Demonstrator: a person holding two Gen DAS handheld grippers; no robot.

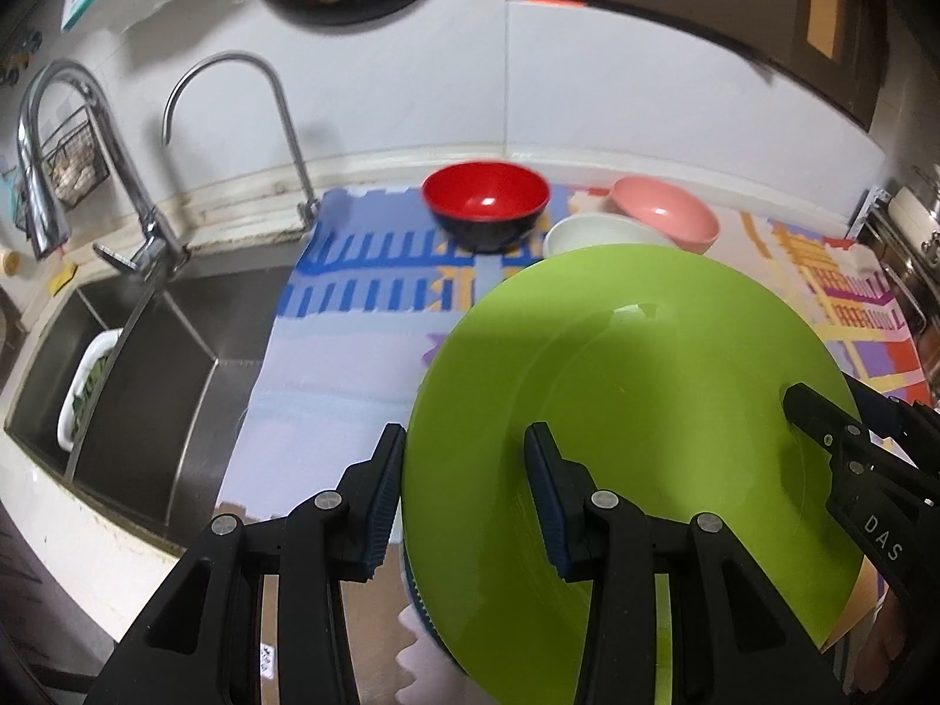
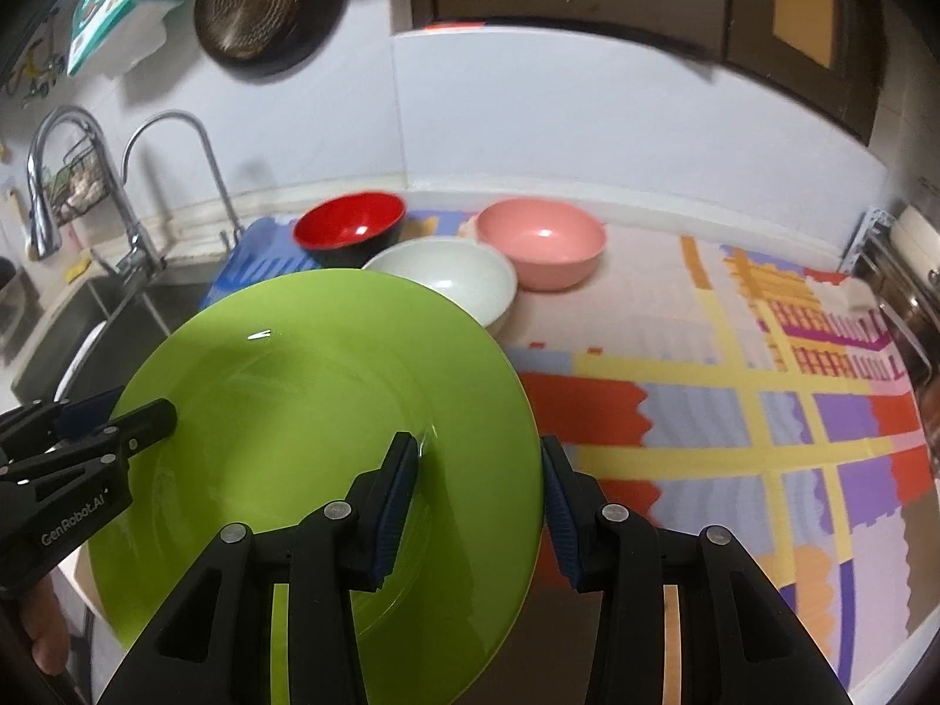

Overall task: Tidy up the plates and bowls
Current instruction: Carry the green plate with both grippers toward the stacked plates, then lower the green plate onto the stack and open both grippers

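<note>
- Far left: sink (image 1: 147,364) with two taps; a white tray of greens sits in the basin.
- Left gripper (image 1: 464,493): jaws straddle the left rim of the green plate (image 1: 634,388), one pad outside the rim, one on the upper face. Gap looks wider than the rim; cannot tell whether it is truly clamped.
- Green plate: large, glossy, smooth, shallow well and broad rim; sits near, over the patterned mat (image 2: 764,388), and seems to lie atop something ribbed.
- Right gripper (image 2: 479,499): same straddle on the right rim, grip likewise unclear.
- Far, behind the plate: red bowl (image 2: 349,226), white bowl (image 2: 452,282), pink bowl (image 2: 543,241), close together.
- Risk: slick glaze and thin rim could slip from the pads; uneven lift would tilt the plate toward the bowls or sink.
</note>
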